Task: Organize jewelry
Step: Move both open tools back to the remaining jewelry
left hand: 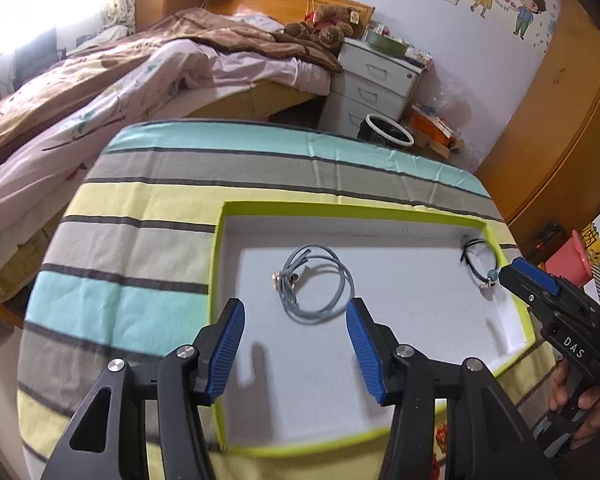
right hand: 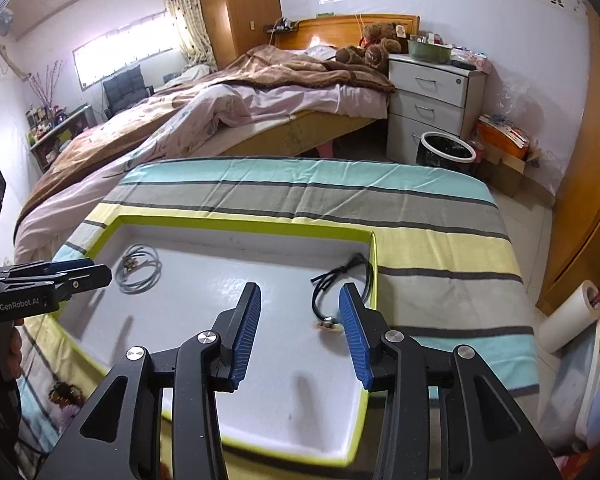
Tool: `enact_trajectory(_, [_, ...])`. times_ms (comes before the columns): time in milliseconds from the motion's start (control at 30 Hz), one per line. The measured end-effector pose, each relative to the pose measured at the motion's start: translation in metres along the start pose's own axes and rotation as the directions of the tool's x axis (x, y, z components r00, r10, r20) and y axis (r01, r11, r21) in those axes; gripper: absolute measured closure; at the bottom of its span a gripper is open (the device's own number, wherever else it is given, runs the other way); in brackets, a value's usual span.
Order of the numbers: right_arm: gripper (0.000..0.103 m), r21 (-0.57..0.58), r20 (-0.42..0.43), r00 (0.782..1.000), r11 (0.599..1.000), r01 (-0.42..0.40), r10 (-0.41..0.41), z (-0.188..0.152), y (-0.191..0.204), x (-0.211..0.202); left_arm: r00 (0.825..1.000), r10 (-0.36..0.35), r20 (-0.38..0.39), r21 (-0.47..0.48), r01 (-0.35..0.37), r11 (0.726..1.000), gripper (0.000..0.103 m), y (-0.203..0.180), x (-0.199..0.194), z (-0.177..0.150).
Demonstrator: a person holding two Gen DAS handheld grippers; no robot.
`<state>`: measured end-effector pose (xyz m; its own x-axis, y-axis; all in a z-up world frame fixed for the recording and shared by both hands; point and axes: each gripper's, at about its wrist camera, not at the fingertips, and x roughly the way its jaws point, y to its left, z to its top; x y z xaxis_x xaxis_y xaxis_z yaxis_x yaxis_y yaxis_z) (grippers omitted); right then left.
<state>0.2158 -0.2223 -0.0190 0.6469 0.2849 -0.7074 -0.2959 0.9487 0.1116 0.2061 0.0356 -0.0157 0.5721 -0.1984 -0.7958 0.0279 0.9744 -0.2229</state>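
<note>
Spreading wide, the jaws of the left gripper [left hand: 296, 344] are seen empty above the white floor of the tray [left hand: 512, 312], with the grey cord bracelet [left hand: 318, 284] lying just ahead of the fingertips. The right gripper [right hand: 300, 332] is likewise held open with nothing pinched, its right finger just beside the black cord bracelet [right hand: 340, 280], which rests near the tray's right wall. Both pieces are judged light, limp and apt to slip or tangle, so a hold is best taken across the doubled cords or beside the small metal charms. The tray is set on a striped cloth [left hand: 148, 240].
</note>
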Motion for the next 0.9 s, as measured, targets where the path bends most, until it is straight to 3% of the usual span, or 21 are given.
enact_trajectory(333, [0.059, 0.022, 0.042, 0.999, 1.0, 0.005, -0.006, -0.026, 0.0, -0.04, 0.998, -0.006, 0.067, -0.036, 0.009, 0.999, 0.048, 0.011, -0.051, -0.033])
enact_trajectory(900, [0.059, 0.062, 0.013, 0.999, 0.997, -0.052, 0.051, -0.096, 0.005, -0.084, 0.997, -0.032, 0.073, -0.067, 0.037, 0.997, 0.048, 0.025, -0.089, -0.112])
